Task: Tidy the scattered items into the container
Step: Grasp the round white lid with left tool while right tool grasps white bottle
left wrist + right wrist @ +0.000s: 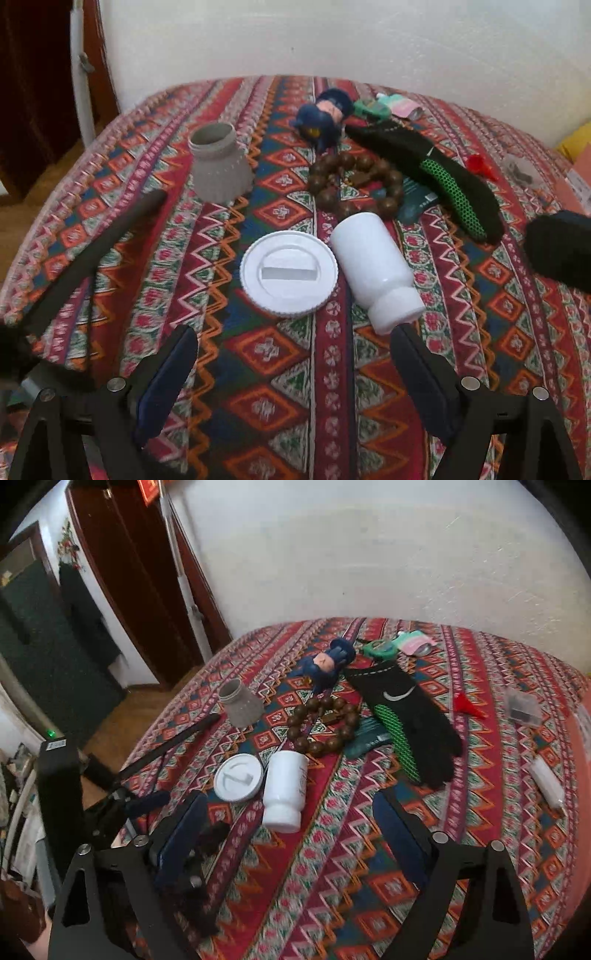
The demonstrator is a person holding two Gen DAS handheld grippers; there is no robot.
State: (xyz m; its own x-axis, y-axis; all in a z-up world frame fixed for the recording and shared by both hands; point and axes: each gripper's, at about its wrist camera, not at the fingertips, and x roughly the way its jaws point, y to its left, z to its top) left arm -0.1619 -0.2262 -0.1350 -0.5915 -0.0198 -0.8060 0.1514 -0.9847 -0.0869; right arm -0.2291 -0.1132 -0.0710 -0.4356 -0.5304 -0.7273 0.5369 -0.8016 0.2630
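The left gripper (pixel 293 334) is held above the patterned tablecloth (pixel 280 387), tilted downward, its jaws spread wide with nothing between them. The right gripper (pixel 291 805) is likewise angled down over the tablecloth, jaws wide apart and nothing gripped.

Orange box (pixel 580 177) cut off at the right edge, small clear case (pixel 522 706) contents too blurred.
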